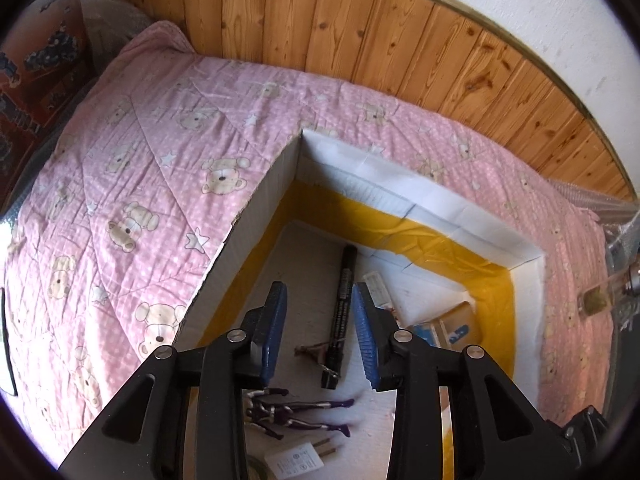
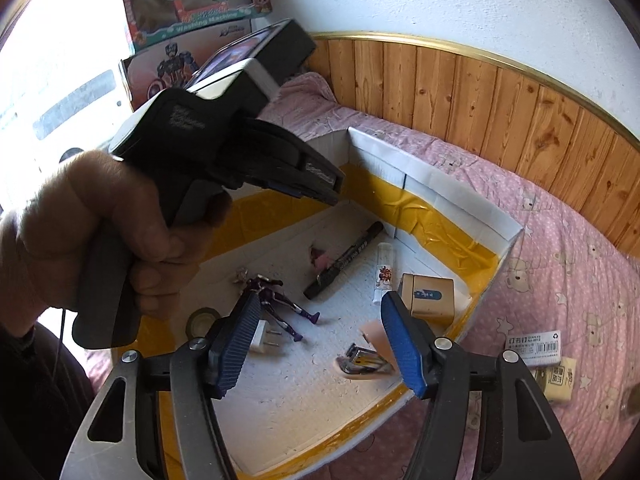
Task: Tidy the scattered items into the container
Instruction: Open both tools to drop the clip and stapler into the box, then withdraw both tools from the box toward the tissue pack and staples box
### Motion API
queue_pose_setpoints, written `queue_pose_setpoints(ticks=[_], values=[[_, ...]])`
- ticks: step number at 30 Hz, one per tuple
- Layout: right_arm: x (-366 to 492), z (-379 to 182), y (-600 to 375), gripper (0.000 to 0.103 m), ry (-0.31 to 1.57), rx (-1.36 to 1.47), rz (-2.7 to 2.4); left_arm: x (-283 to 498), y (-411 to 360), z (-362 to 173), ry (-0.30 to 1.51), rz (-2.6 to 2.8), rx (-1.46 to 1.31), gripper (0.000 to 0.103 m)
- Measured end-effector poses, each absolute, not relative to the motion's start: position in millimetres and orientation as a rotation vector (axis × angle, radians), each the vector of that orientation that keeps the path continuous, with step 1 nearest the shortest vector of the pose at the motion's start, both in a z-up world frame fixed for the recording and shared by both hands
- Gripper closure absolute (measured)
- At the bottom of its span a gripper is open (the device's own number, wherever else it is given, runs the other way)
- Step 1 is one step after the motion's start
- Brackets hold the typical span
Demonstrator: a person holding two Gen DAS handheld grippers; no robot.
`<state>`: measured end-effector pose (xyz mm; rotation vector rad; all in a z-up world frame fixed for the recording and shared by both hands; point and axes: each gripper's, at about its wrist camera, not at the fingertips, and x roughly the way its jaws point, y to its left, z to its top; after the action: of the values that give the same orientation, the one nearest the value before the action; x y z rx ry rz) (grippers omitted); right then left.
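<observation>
I see the big pink bear blanket (image 1: 160,168) under everything. On it sits the white foam box (image 2: 452,196) with yellow tape inside. That box is where the things go.

My left gripper (image 1: 320,332) hangs over the box. Its jaws are apart and hold nothing. My right gripper (image 2: 320,340) is spread wide too, with nothing between its blue pads.

Inside the box lie a black marker (image 1: 342,312), a gold box (image 2: 428,298), a purple toy figure (image 2: 280,304), a silver stapler (image 2: 366,364), a white plug (image 2: 264,340) and a tape roll (image 2: 202,320).

A box of staples (image 2: 536,346) and a small yellow packet (image 2: 558,380) lie on the blanket outside, near the box's right wall.

I think my two grippers could bump, because they are close together. The soft blanket could also get pinched when I grab the flat packet.
</observation>
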<state>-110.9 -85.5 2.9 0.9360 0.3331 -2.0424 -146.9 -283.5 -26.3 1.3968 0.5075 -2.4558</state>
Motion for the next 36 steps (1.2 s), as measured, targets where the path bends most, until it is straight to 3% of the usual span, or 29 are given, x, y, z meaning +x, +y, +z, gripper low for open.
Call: queue_pose_setpoints(ticks=[5,12,16,22,27,36], values=[[-118,8,-69,0.039,0.200,0.985,-2.013,-135,-266,-6,0.455,-2.489,1.363,0.067],[-107,22,-50,0.055,0.146,0.953,-1.994,-107,-227,26,0.341,-2.587,1.240,0.067],[-108,34,-26,0.057,0.074,0.938,-1.989,-86,-194,50,0.361,-2.720,1.153,0.067],[-121,48,21,0.057,-0.024,0.926,-2.044,-71,-146,69,0.243,-2.854,1.070,0.067],[-153,49,70,0.057,-0.164,0.957,-2.121,-72,-123,67,0.285,-2.917,1.102,0.066],[-220,-6,111,0.057,-0.238,1.135,-2.252,-73,-80,49,0.272,-2.996,1.220,0.066]])
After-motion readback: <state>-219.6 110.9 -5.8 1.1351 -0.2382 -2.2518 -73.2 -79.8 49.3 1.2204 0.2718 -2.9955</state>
